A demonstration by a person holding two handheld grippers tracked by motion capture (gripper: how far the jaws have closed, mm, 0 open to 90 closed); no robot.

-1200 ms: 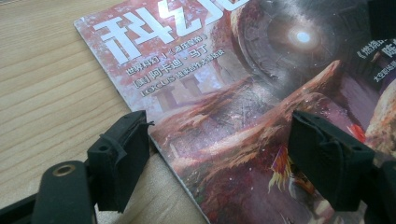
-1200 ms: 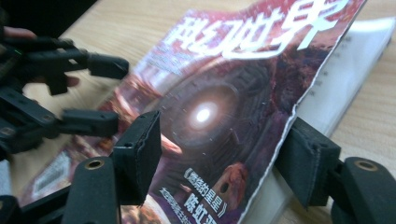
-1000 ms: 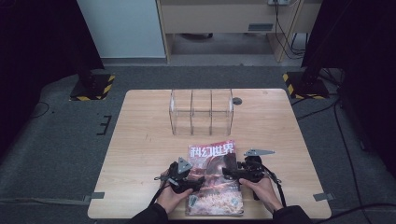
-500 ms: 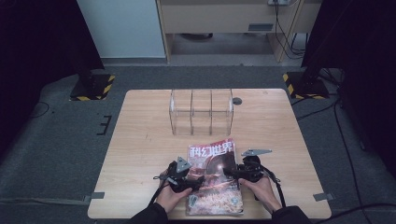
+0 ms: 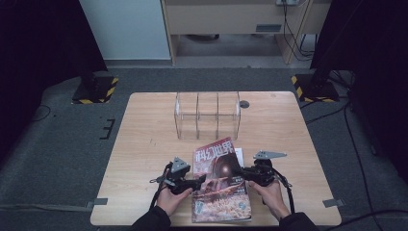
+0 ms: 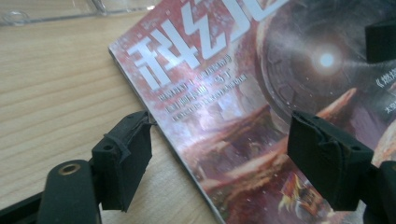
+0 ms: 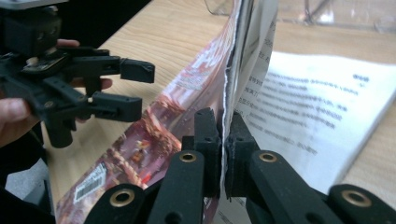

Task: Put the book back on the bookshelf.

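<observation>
Right tongs point(image 7: 223, 140) pinching magazine cover point(image 7: 205, 60), printed page point(image 7: 317, 112) beneath, left tongs point(image 6: 219, 158) spread.

Between my left tool point(image 5: 198, 183) and right tool point(image 5: 239, 172) lies the magazine point(image 5: 219, 185) on the table point(image 5: 144, 144); beyond both stands the clear rack point(image 5: 207, 114).

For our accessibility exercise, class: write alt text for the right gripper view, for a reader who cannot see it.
The right gripper has just closed its two black jaws on the lifted cover edge of a red magazine, exposing a printed white page below. At left, a hand holds the left gripper, open beside the magazine on the wooden table.
</observation>
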